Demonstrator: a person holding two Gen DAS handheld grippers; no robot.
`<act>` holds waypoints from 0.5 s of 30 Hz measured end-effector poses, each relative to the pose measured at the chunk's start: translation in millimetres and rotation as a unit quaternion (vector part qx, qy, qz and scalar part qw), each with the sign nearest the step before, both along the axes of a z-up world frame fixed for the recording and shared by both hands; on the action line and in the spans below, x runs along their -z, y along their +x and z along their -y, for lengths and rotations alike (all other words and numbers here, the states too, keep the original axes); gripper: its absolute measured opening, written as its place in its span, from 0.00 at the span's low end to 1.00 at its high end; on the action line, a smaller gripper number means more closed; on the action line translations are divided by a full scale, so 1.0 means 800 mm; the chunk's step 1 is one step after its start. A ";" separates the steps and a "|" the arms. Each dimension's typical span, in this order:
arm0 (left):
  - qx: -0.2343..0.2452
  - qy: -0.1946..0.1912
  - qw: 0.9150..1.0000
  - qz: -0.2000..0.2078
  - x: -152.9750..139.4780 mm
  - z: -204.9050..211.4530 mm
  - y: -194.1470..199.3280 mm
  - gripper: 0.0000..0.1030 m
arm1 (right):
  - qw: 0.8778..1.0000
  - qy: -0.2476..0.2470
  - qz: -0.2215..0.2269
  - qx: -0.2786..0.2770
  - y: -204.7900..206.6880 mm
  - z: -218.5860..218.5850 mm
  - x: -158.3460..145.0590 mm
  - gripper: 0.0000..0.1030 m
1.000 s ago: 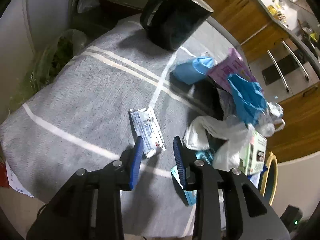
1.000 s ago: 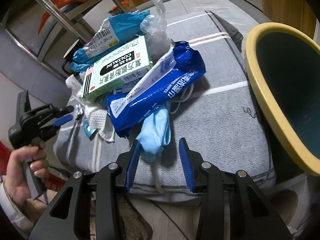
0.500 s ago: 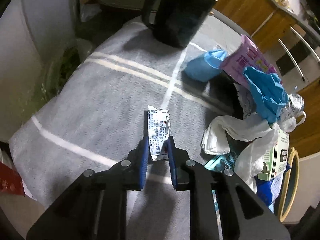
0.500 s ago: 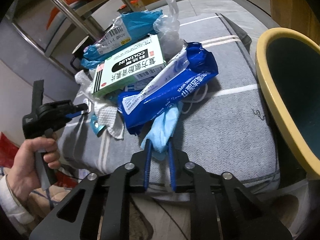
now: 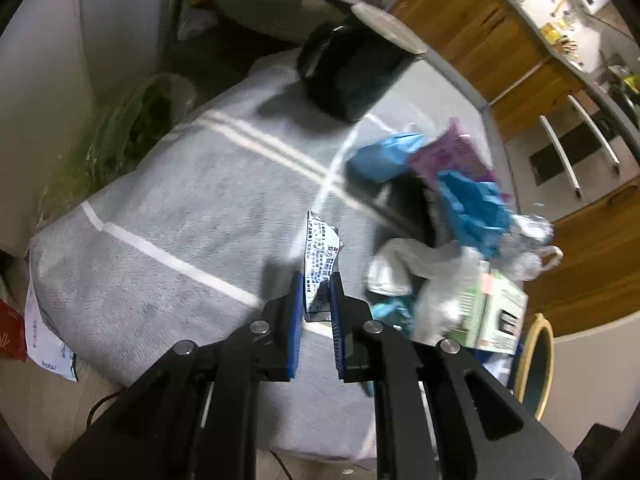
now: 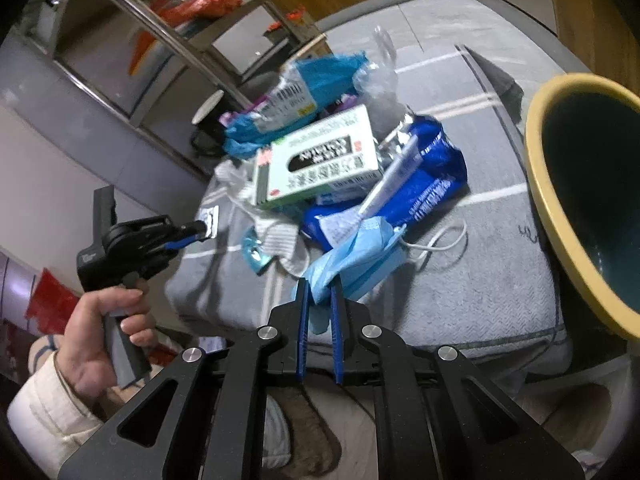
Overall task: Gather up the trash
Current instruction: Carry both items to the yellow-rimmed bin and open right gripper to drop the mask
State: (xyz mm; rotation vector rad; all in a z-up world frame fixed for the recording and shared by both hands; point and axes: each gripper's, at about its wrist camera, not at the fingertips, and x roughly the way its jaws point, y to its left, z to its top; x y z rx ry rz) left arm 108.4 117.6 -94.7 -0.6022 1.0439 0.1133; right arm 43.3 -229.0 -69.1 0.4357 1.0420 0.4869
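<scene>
My left gripper is shut on a small white printed sachet and holds it above the grey striped cloth; it also shows in the right wrist view with the sachet. My right gripper is shut on a light blue face mask, lifted off the cloth. A trash pile lies on the cloth: a green-and-white medicine box, a blue wipes pack, white tissue, blue gloves. A yellow-rimmed dark bin stands at the right.
A black mug stands at the far end of the cloth. A green plastic bag sits to the left below the table edge. Wooden cabinets are behind. A metal rack stands beyond the pile.
Both grippers closed: the left on the sachet, the right on the mask. Both items have since been lifted off the cloth.
</scene>
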 end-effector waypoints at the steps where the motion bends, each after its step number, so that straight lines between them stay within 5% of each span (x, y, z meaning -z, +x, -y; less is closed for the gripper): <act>1: 0.006 -0.002 1.000 0.011 -0.008 0.003 -0.003 0.12 | 1.000 0.001 0.009 0.002 -0.001 0.002 -0.007 0.11; 8: 0.083 -0.029 0.990 0.106 -0.074 0.048 -0.027 0.12 | 0.998 0.001 0.049 0.029 -0.004 0.026 -0.038 0.11; 15: 0.194 -0.025 0.968 0.157 -0.112 0.129 -0.044 0.12 | 0.995 -0.007 0.075 0.071 -0.011 0.063 -0.059 0.11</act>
